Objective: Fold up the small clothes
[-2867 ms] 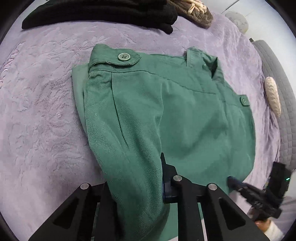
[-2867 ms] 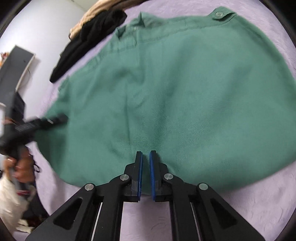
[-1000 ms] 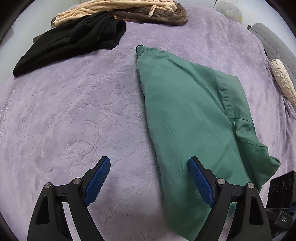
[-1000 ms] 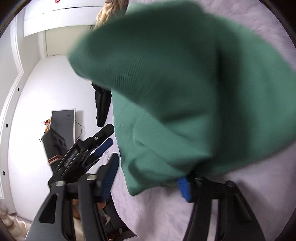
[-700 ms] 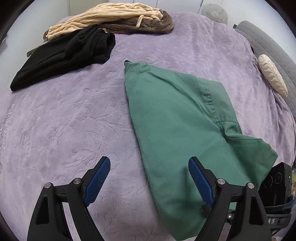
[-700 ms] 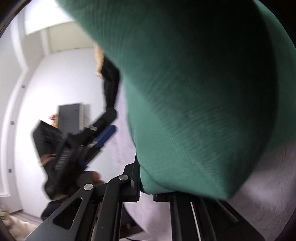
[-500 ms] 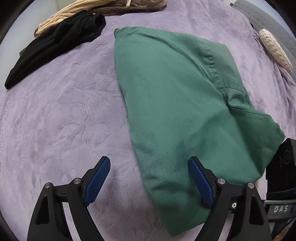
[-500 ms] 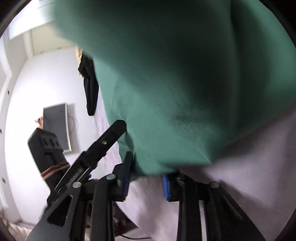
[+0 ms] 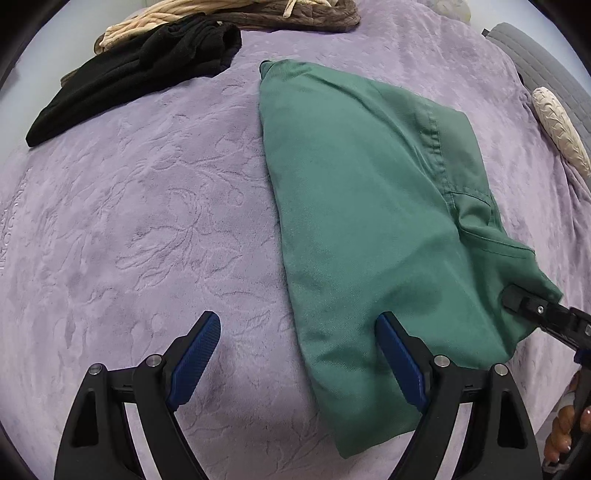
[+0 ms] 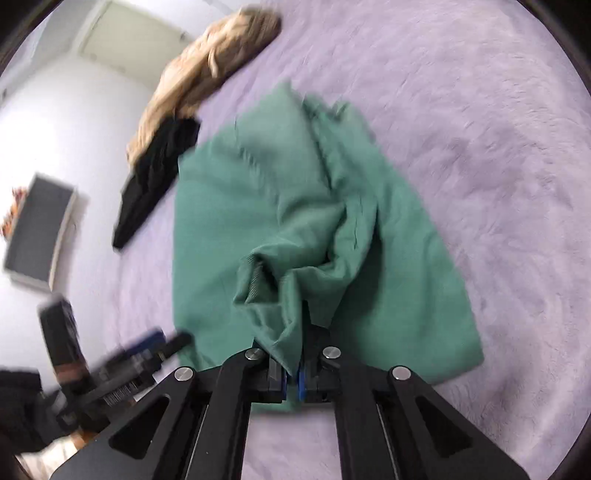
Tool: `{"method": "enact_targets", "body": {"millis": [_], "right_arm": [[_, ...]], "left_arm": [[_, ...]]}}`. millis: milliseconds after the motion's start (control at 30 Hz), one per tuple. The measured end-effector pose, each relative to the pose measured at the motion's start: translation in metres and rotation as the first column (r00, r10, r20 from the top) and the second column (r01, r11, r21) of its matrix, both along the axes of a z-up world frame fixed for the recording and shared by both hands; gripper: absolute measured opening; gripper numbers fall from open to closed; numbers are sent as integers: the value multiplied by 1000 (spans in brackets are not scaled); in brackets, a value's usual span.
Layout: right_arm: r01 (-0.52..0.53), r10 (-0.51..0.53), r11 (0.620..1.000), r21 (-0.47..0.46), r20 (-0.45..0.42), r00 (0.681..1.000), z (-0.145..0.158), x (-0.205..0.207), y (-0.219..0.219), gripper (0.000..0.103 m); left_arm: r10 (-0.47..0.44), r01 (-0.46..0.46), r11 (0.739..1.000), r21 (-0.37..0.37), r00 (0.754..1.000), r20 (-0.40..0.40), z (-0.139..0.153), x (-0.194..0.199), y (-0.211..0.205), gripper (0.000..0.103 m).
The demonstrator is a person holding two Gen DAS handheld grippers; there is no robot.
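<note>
Green shorts (image 9: 369, 206) lie folded on the purple blanket (image 9: 140, 221) in front of me, a long narrow shape running away from my left gripper (image 9: 297, 350) toward the far pile of clothes. In my left hand the fingers are spread wide and hold nothing. One blue pad (image 9: 195, 350) hangs over bare blanket, while the other (image 9: 400, 365) sits above the near end of the shorts, so the fold's left edge runs up between them. Whether that pad touches the cloth I cannot tell.

My right gripper (image 10: 293, 376) has just been closing, and its fingers are now pressed together on a bunched corner of the shorts (image 10: 295, 229). Cloth rises from the flat layer in a crumpled peak to the pinch, with a thin strip of green showing between the blue pads. In the left wrist view the same gripper (image 9: 543, 317) comes in from the right edge, its black tip at the near right corner of the shorts, where a seam and waistband show.

Beyond the shorts, a black garment (image 9: 136, 85) lies well apart at the far left of the blanket, with a cream knit piece (image 9: 177, 14) and a brown one (image 9: 295, 14) touching it behind. A grey cushion (image 9: 546, 70) and a pale textured object (image 9: 561, 129) sit at the right edge. The right wrist view is blurred.
</note>
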State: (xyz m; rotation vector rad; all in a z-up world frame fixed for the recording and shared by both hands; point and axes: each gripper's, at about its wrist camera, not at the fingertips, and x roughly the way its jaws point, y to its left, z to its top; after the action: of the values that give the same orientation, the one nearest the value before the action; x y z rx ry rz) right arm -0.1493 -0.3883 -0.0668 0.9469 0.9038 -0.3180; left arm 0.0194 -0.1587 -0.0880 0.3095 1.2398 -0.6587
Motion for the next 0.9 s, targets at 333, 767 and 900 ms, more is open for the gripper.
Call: {"method": "enact_targets", "body": {"millis": [333, 767, 900], "right_arm": [[365, -395, 816, 449, -30, 918, -84, -70, -32, 7], [-10, 10, 1000, 9, 32, 999, 13, 43, -81, 52], [-67, 68, 996, 54, -4, 998, -13, 79, -90, 21]], "left_arm": [[3, -3, 1000, -20, 999, -32, -26, -13, -3, 101], [18, -19, 999, -29, 999, -35, -25, -18, -1, 101], [24, -25, 999, -34, 999, -37, -25, -19, 3, 101]]}}
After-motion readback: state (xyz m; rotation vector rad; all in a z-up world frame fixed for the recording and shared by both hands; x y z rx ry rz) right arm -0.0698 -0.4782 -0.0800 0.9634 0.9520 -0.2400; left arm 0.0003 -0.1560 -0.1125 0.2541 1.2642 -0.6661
